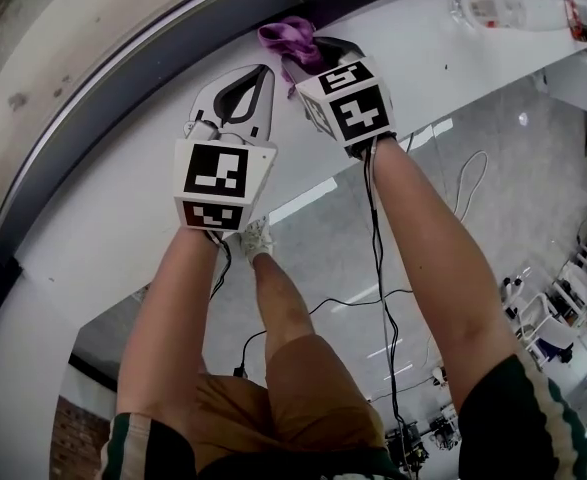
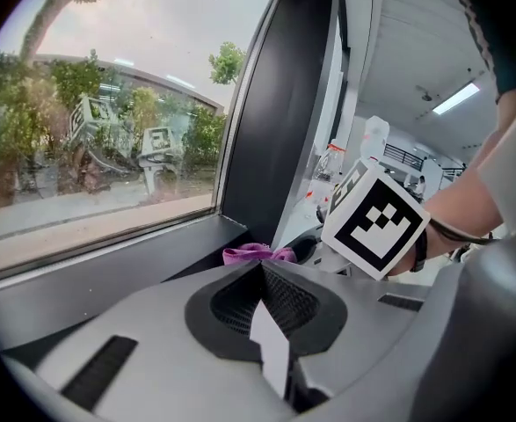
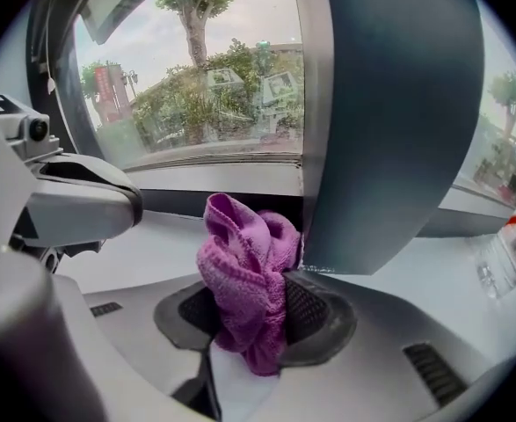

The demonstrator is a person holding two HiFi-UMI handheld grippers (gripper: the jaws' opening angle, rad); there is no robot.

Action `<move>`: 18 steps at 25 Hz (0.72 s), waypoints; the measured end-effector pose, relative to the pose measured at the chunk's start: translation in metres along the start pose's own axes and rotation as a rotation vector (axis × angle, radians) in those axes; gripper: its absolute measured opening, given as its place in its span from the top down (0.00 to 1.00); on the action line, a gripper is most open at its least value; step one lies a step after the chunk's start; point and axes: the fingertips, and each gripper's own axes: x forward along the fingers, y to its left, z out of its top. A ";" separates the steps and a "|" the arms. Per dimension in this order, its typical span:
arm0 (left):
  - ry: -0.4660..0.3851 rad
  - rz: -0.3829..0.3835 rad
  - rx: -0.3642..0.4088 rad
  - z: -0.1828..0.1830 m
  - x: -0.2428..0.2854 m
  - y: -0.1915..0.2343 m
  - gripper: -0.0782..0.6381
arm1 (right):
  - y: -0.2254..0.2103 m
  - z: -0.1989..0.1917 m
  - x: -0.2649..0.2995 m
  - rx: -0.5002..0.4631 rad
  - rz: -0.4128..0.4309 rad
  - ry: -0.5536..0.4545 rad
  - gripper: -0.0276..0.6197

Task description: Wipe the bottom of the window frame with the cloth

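Note:
A crumpled purple cloth (image 1: 288, 40) (image 3: 244, 275) is pinched in my right gripper (image 1: 311, 60) (image 3: 275, 278), which is shut on it. The cloth's free end sits against the dark bottom of the window frame (image 1: 123, 78) (image 3: 178, 202), right beside a dark upright post (image 3: 389, 104). My left gripper (image 1: 263, 70) (image 2: 262, 269) hovers over the white sill just left of the right one. It is shut, pads meeting with nothing between them. From the left gripper view the cloth (image 2: 256, 253) peeks out past the jaws, next to the right gripper's marker cube (image 2: 376, 221).
The white sill (image 1: 443, 78) runs to the right, where a clear plastic bottle (image 1: 498, 8) (image 3: 512, 244) lies. Glass fills the frame above the dark rail (image 2: 108, 266). Below the sill are the person's legs and cables on the floor (image 1: 373, 298).

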 end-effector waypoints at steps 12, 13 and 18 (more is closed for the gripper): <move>0.006 -0.001 0.013 -0.016 -0.011 -0.021 0.88 | 0.008 -0.029 -0.018 -0.044 -0.003 0.041 0.70; 0.007 -0.004 0.013 -0.018 -0.012 -0.024 0.88 | 0.009 -0.032 -0.019 -0.042 -0.007 0.042 0.70; 0.013 -0.010 0.001 -0.028 -0.018 -0.034 0.88 | 0.013 -0.049 -0.031 -0.031 -0.013 0.031 0.70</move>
